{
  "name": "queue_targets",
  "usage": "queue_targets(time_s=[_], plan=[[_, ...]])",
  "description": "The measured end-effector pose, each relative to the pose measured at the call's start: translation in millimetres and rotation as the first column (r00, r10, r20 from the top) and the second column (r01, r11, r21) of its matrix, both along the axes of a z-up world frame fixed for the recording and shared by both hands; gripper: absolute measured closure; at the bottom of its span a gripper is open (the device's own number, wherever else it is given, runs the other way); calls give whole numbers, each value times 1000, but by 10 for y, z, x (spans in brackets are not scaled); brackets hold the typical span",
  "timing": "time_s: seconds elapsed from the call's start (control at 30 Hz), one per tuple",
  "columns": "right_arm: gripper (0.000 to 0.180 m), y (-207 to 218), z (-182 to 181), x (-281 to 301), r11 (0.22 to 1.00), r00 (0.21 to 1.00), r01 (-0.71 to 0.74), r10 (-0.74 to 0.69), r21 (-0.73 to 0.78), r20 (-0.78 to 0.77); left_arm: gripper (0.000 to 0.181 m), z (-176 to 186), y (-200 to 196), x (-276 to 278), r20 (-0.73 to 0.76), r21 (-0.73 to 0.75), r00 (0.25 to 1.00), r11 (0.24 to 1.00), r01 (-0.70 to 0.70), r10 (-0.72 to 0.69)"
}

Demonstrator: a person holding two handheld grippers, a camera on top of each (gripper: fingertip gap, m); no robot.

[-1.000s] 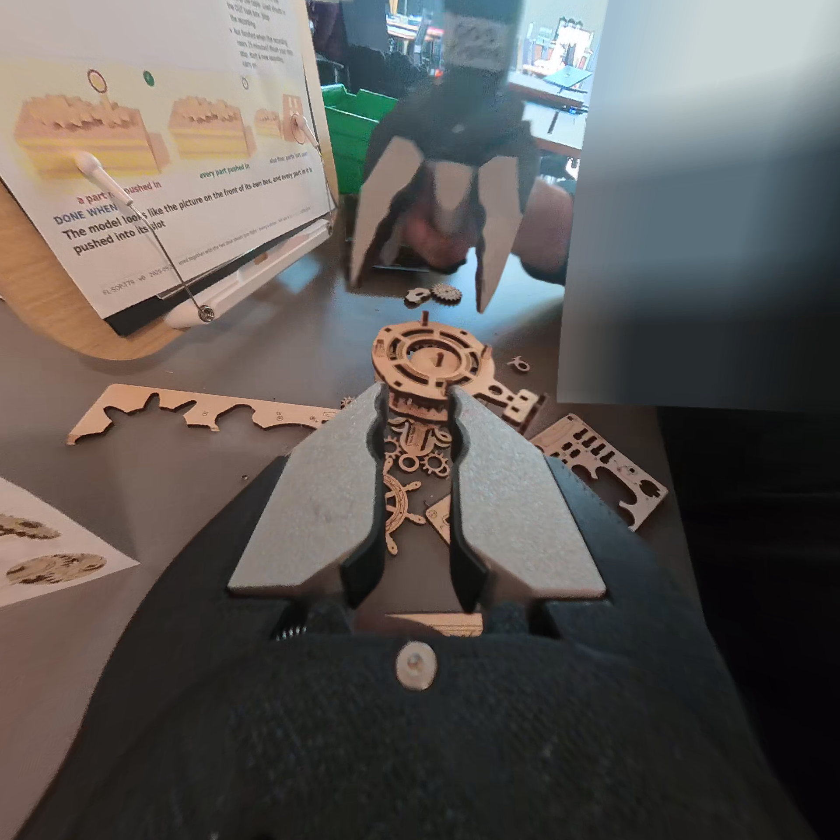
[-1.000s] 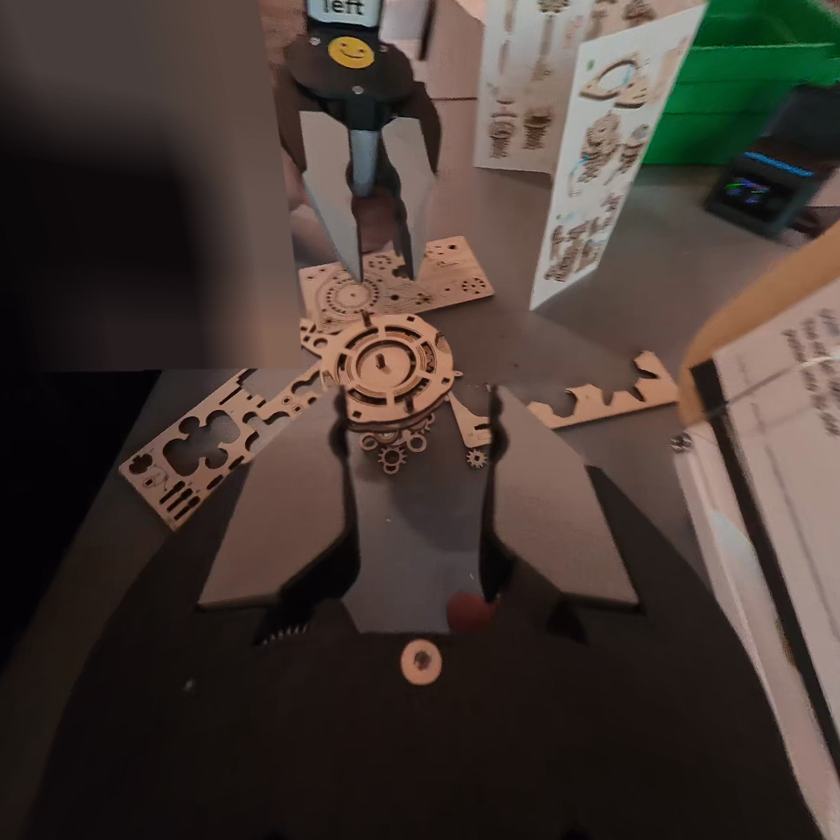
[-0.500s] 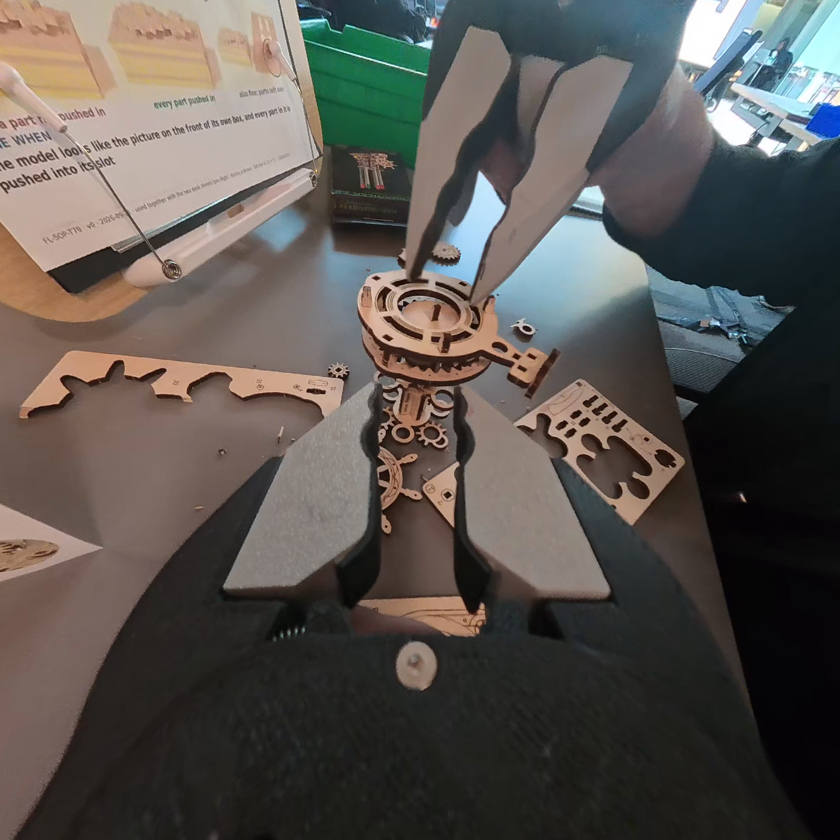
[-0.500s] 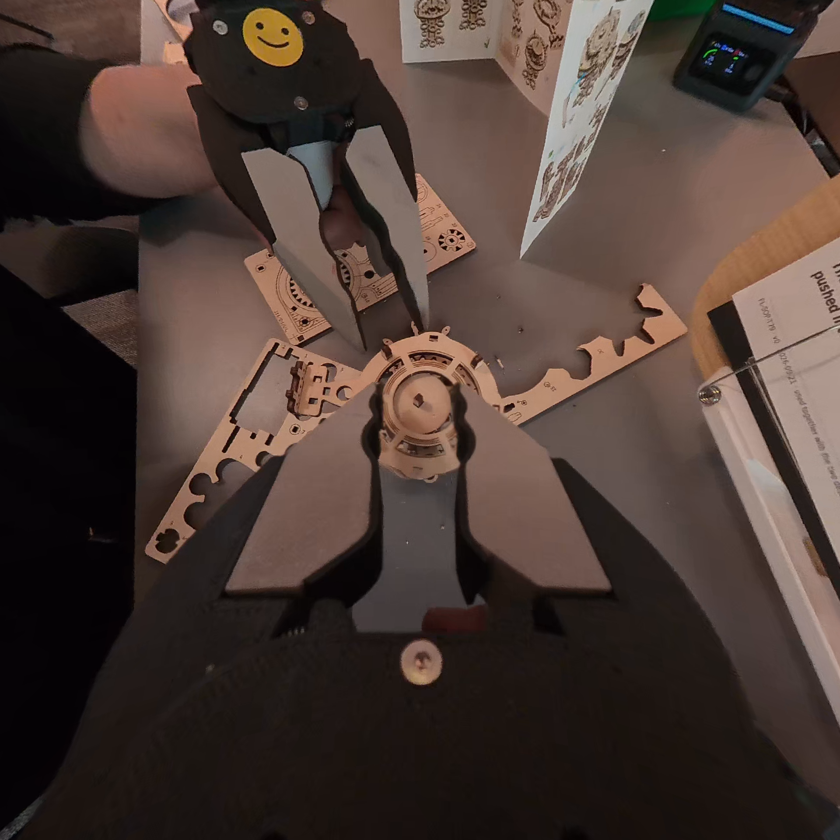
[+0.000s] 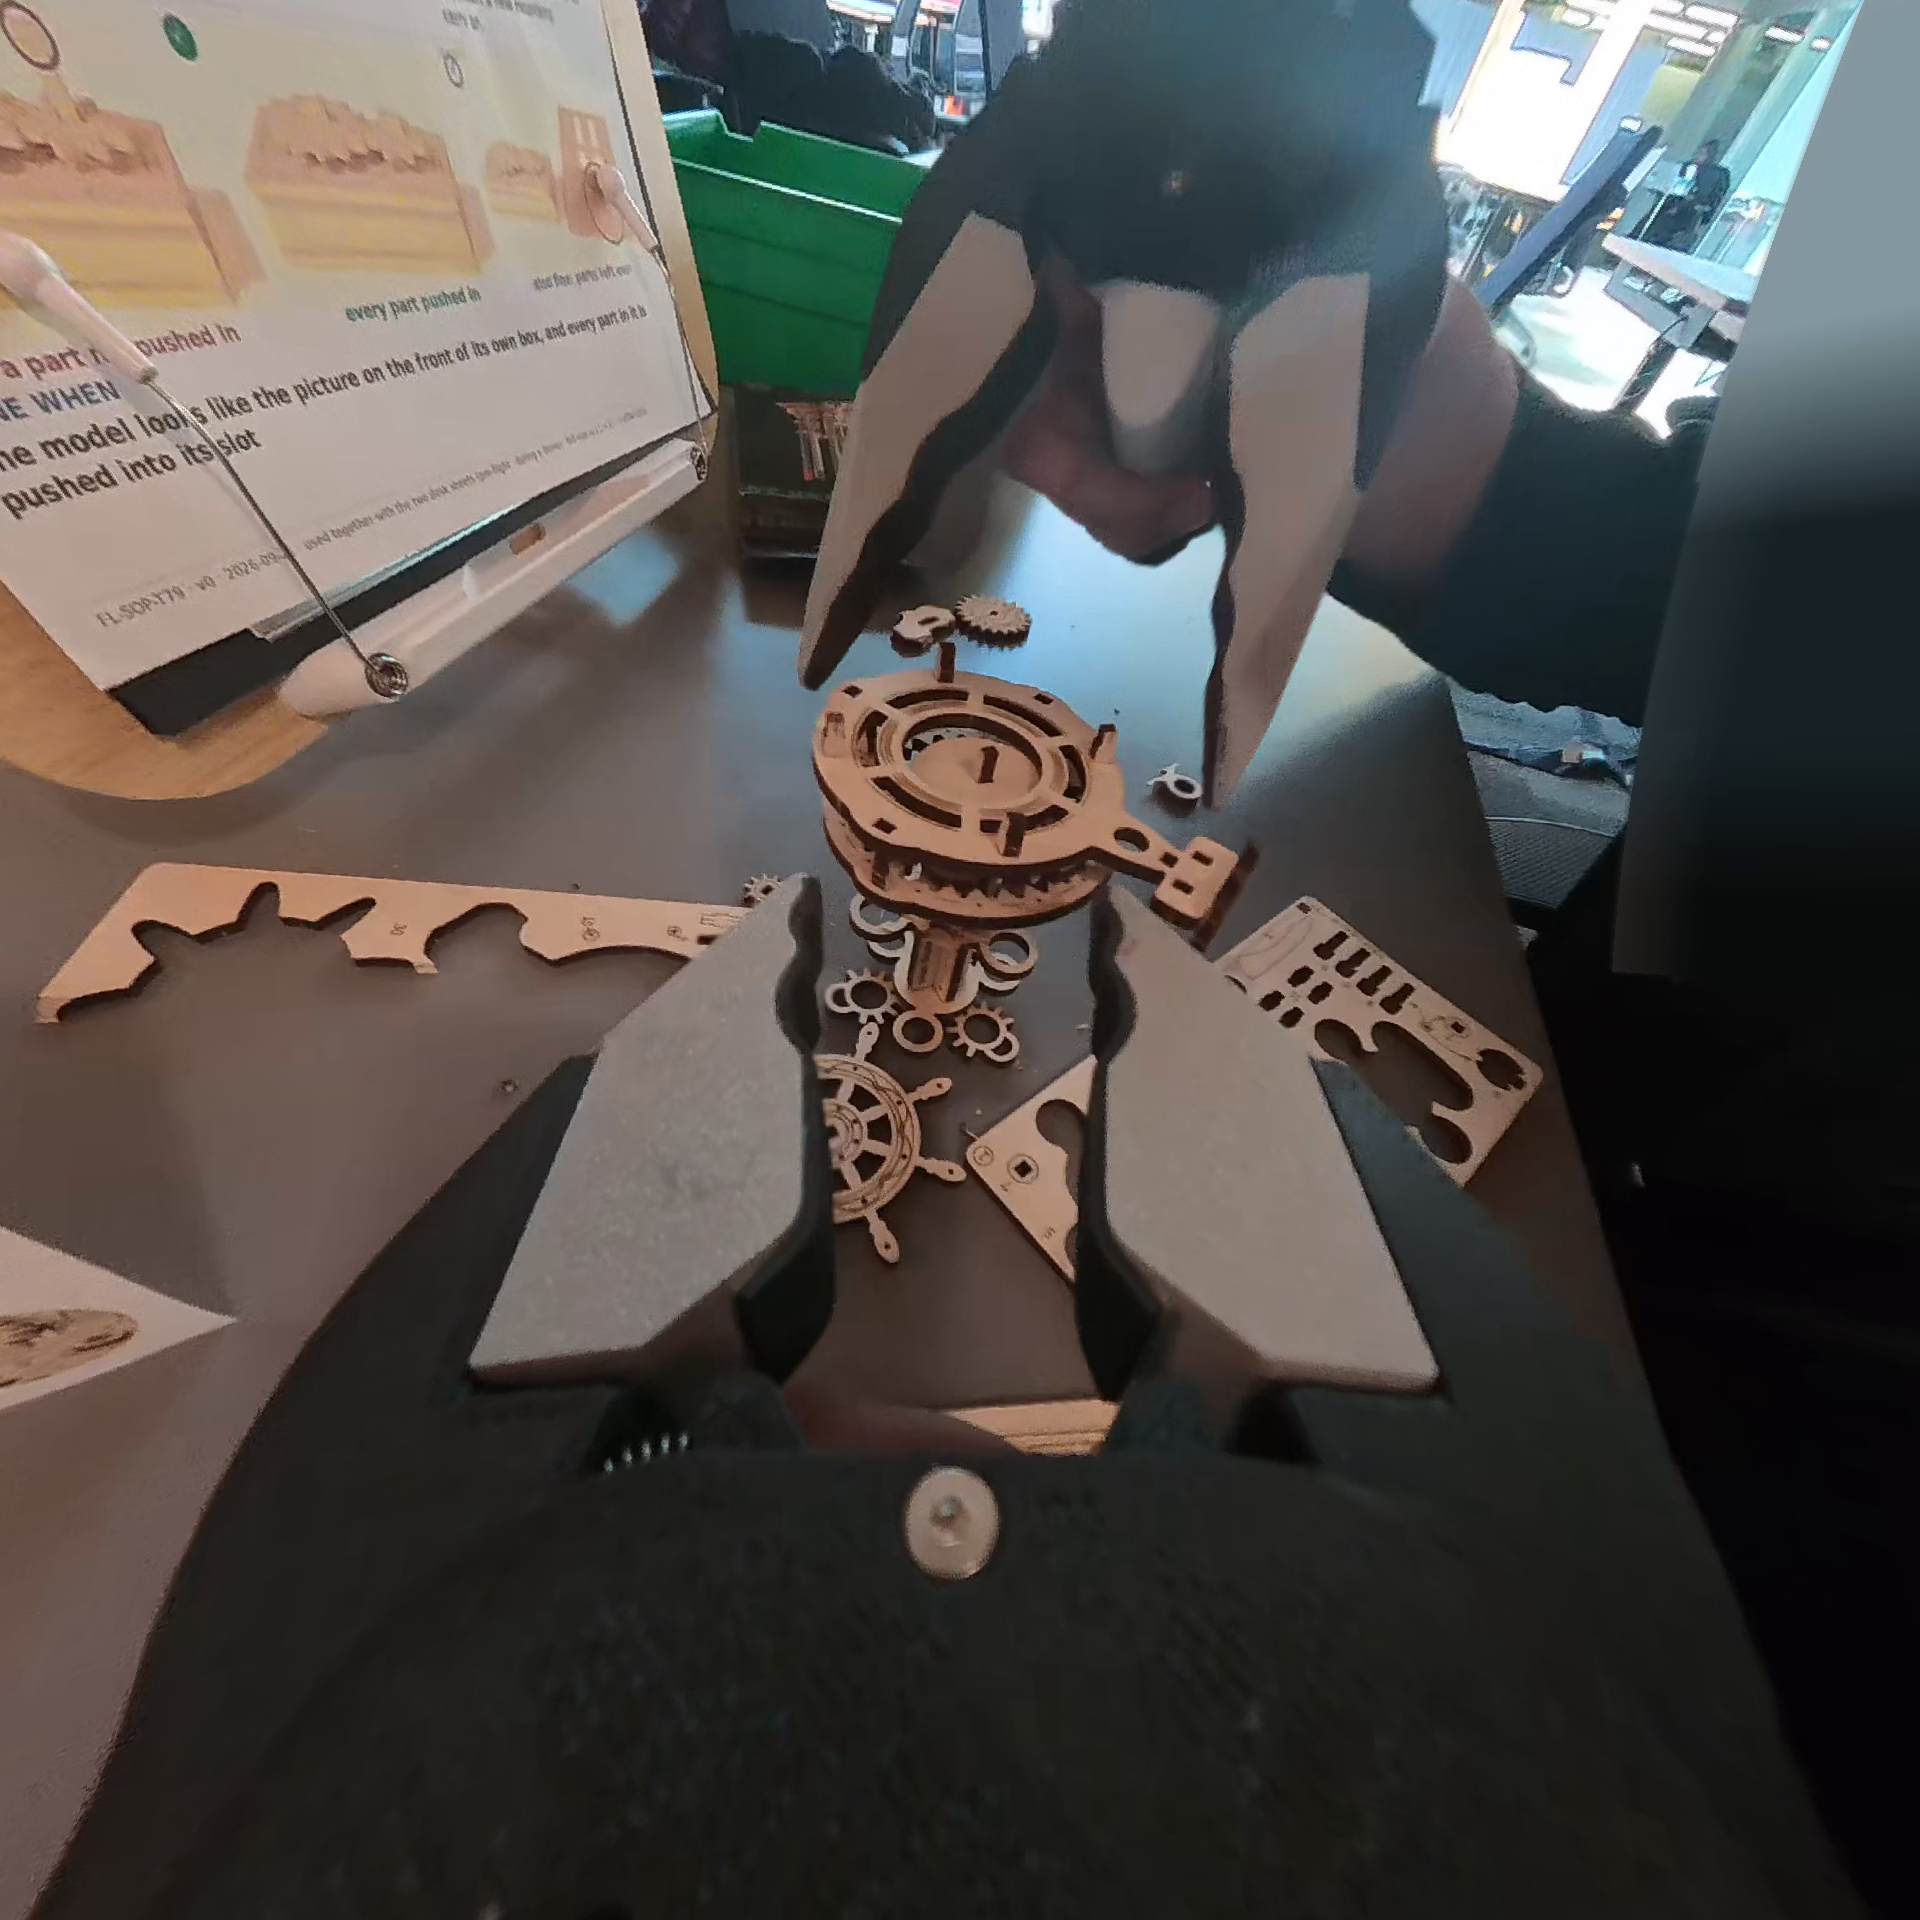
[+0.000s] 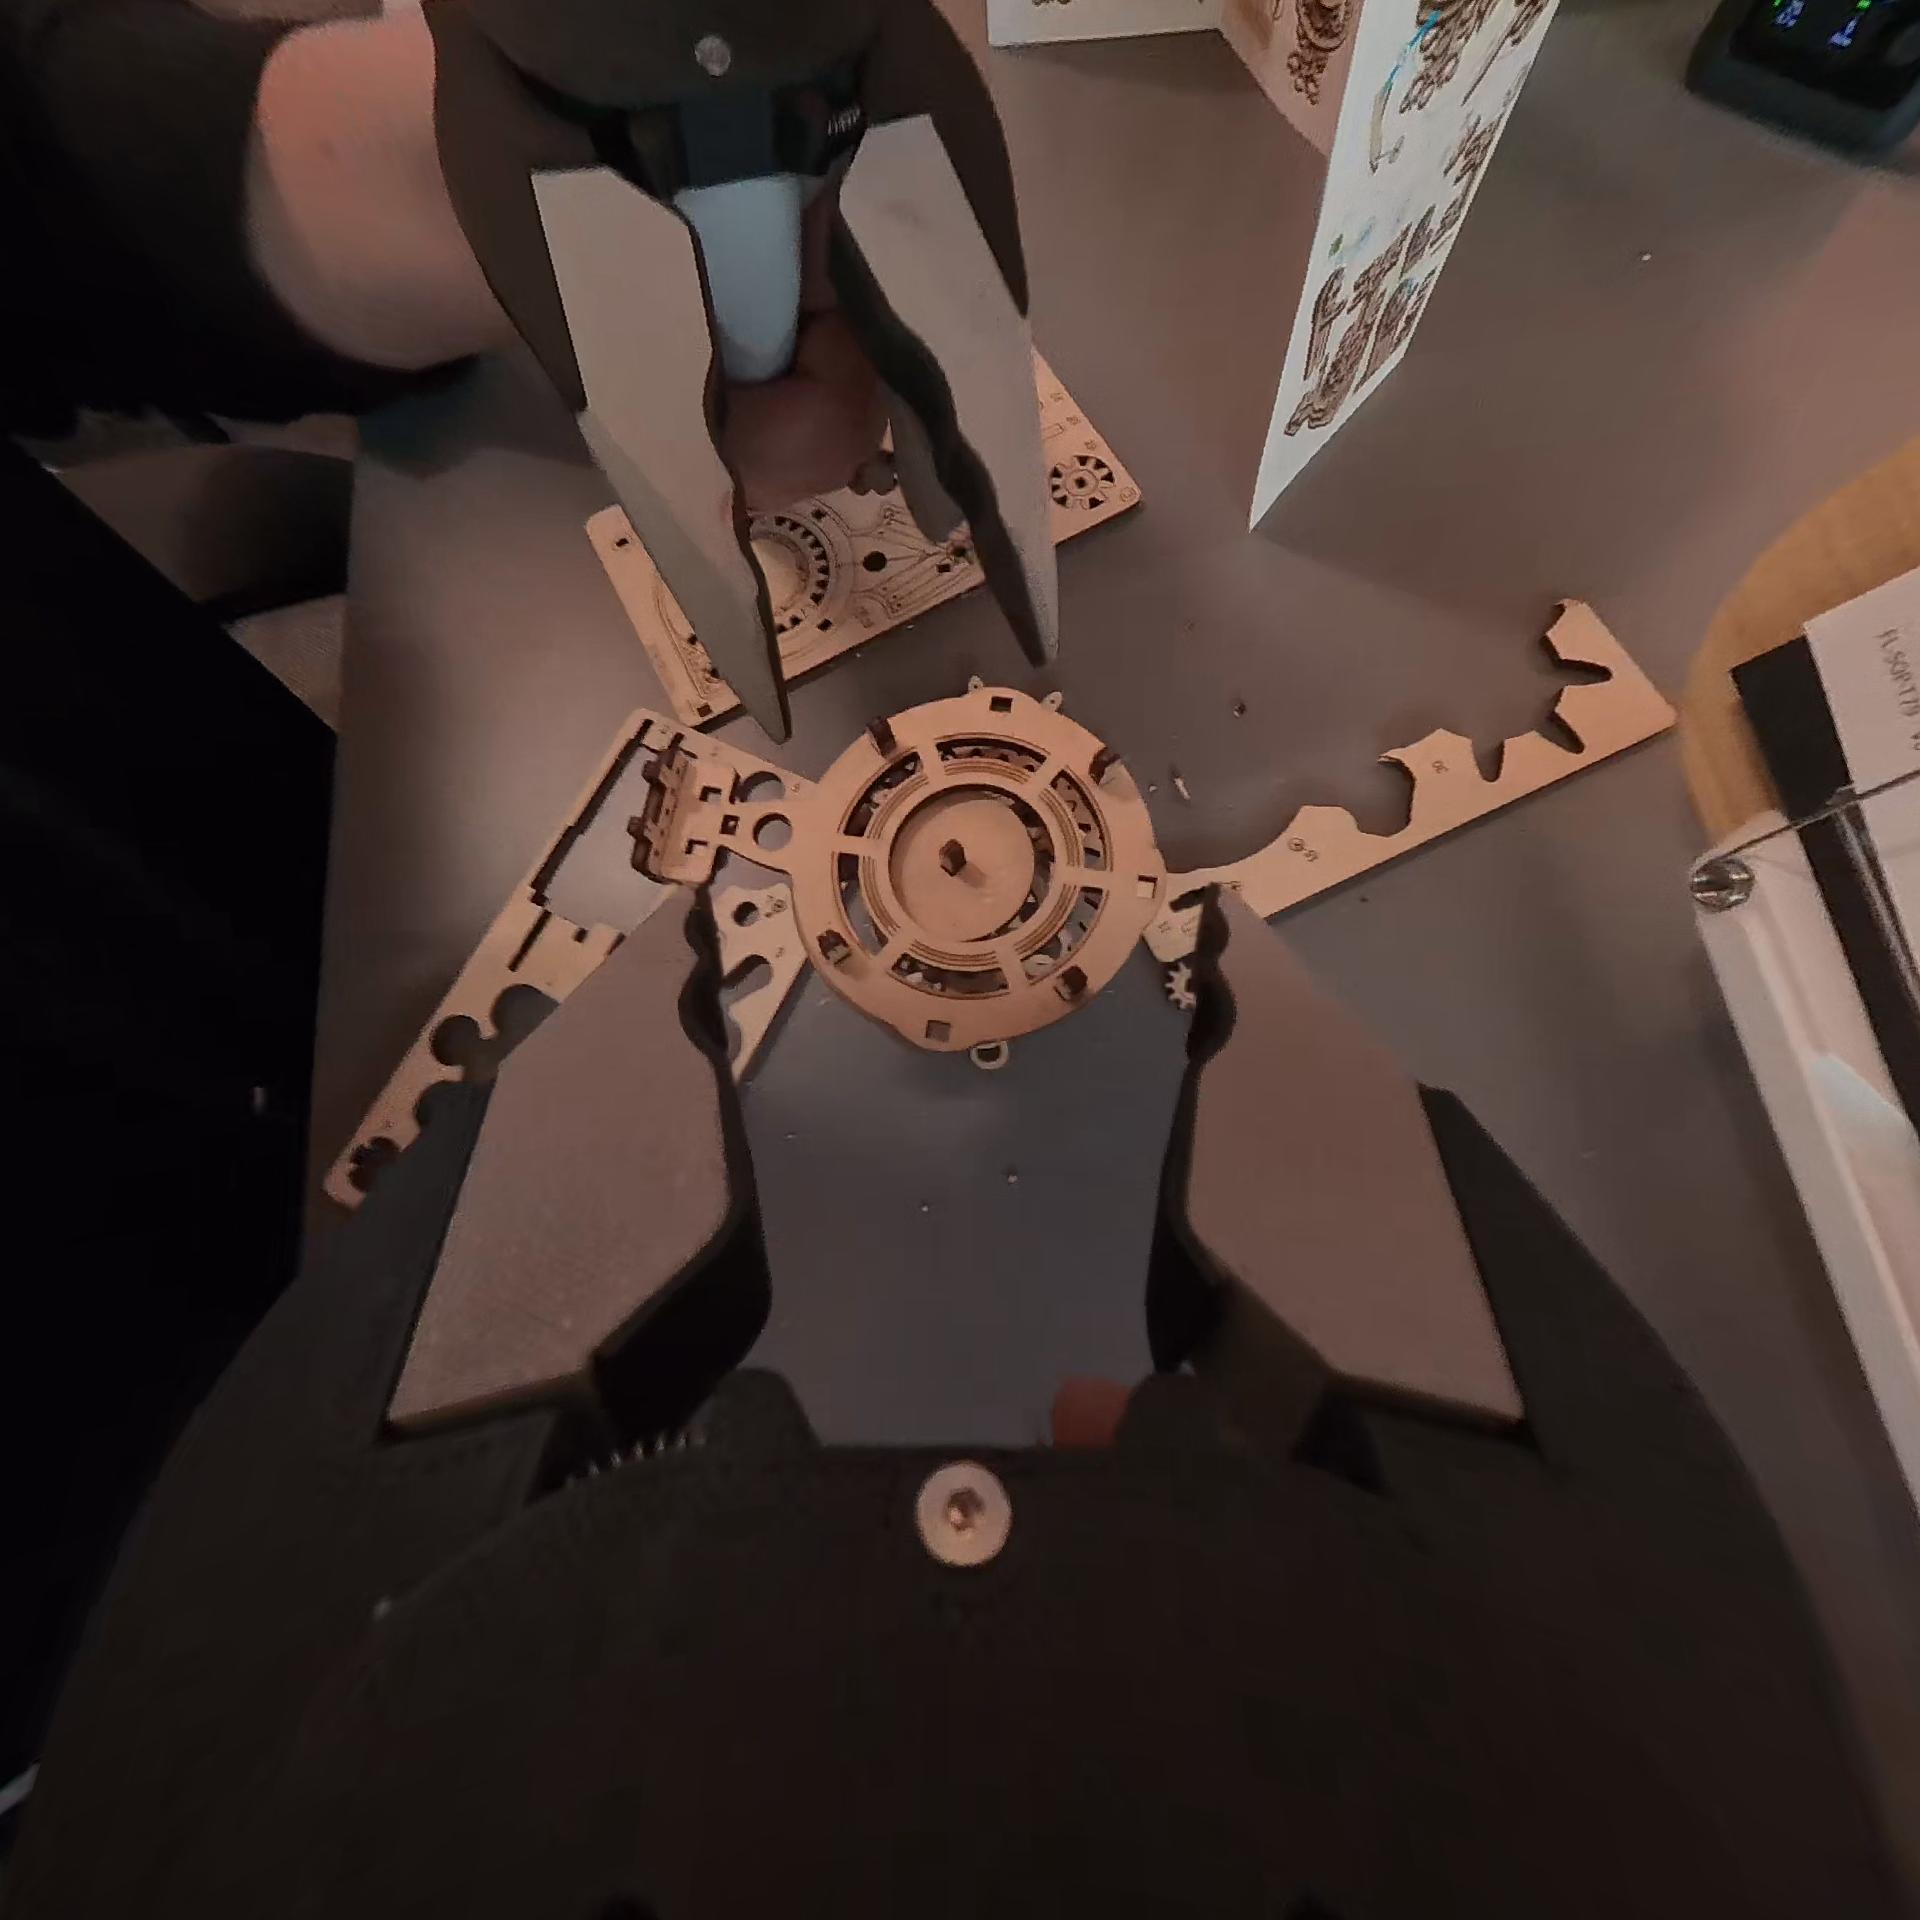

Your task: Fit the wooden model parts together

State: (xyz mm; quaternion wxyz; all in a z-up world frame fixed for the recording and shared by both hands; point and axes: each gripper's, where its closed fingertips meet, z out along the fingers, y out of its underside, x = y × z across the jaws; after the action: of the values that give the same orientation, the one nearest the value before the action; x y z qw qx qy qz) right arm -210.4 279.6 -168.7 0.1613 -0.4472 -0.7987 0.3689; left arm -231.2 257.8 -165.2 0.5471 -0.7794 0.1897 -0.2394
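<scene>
round wooden model point(image 6: 971, 868), underside hidden, left sheet point(image 6: 499, 997) partly covered

Printed lines in black, blue, green and red cross the white instruction sheet point(image 5: 343, 343) at the upper left of the left wrist view. Tiny marks, probably engraved, dot the wooden offcut strip point(image 5: 312, 925) at mid-left. At the upper right of the right wrist view, a small device screen point(image 6: 1808, 31) glows with coloured figures, too blurred to read.

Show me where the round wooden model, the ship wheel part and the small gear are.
round wooden model point(image 6: 971, 868): right wrist view, on its centre disc.
ship wheel part point(image 5: 873, 1138): left wrist view, on its spokes.
small gear point(image 5: 992, 620): left wrist view, on its toothed face.
</scene>
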Motion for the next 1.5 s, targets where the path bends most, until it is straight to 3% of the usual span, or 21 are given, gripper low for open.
queue_targets(time_s=[0.33, 0.47, 1.5], plan=[[111, 40, -55, 4, 997, 995, -67, 70, 40, -67, 130, -27, 119, 40, -29, -31, 995, 995, 97, -98], [111, 67, -82, 1, 995, 993, -72, 78, 69, -89, 139, 2, 130, 107, -44, -14, 987, 988, 155, -155], [112, 10, -51, -18, 994, 995, -12, 22, 104, -97, 140, 37, 64, 53, 5, 5, 987, 987, 158, -158]])
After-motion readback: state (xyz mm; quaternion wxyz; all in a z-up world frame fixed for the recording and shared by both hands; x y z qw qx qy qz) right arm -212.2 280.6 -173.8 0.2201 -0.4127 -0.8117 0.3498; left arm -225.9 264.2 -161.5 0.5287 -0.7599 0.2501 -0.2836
